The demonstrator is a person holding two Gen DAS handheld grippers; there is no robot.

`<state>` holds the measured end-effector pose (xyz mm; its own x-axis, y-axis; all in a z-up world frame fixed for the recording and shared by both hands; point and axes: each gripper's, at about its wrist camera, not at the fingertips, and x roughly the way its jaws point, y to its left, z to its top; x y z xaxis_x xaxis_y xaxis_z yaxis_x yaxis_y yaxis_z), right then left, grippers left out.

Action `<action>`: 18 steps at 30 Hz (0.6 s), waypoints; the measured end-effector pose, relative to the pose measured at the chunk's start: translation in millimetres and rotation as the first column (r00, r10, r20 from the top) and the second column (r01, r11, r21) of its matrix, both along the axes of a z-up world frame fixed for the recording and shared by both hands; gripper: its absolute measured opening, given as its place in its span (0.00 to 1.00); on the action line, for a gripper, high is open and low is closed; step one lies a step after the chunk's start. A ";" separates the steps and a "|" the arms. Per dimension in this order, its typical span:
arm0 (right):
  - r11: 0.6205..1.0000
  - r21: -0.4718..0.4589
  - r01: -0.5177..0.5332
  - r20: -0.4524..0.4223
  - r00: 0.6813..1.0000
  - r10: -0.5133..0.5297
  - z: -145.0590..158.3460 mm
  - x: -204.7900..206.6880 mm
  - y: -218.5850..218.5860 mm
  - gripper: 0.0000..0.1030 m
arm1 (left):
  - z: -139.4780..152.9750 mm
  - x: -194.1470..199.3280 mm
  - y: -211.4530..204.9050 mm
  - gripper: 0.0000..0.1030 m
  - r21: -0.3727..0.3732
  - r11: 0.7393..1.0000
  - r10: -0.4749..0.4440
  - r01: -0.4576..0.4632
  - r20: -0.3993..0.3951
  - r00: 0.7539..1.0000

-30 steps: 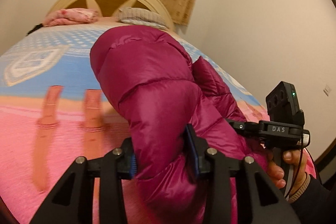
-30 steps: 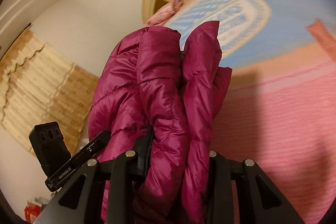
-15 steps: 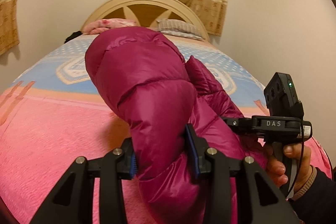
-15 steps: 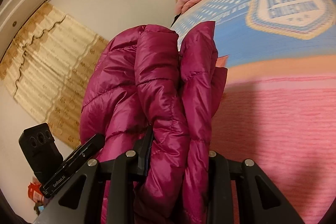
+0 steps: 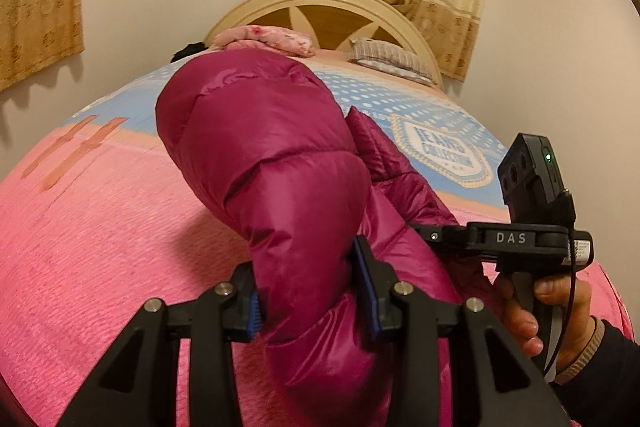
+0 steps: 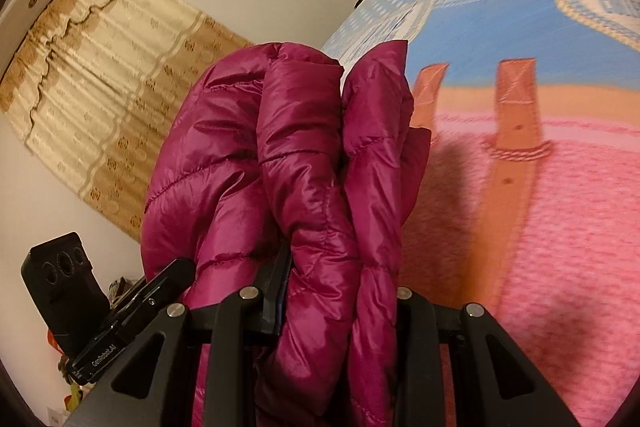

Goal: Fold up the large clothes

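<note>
Bedspread (image 5: 100,235) lettering and headboard (image 5: 320,3) are seen more squarely than a second ago; the views have swung. Jacket (image 5: 272,187) is held above the bed, pinched by the left gripper (image 5: 310,297) and the right gripper (image 6: 336,307), both narrowly parted around padding.

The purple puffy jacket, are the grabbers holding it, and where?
Yes. The left gripper pinches a puffy fold of the jacket; the right gripper clamps bunched layers.
</note>
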<state>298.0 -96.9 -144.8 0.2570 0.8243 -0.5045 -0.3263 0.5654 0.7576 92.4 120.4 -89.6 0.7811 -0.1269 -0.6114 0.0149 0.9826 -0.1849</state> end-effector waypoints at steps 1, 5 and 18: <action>1.000 -0.003 -0.007 -0.001 1.000 0.007 -0.4 0.0 5.4 0.29 | -2.1 -0.5 3.8 0.39 -0.001 1.000 0.009 -0.009 -0.005 1.000; 0.999 -0.016 -0.041 -0.008 0.999 0.041 -5.4 2.3 30.7 0.29 | -11.9 -5.0 14.5 0.39 -0.005 0.999 0.039 -0.039 -0.024 0.999; 0.997 -0.040 -0.060 -0.069 0.996 0.057 -30.7 9.7 55.1 0.29 | -54.1 -14.8 29.9 0.53 0.041 0.994 0.105 -0.102 -0.097 0.990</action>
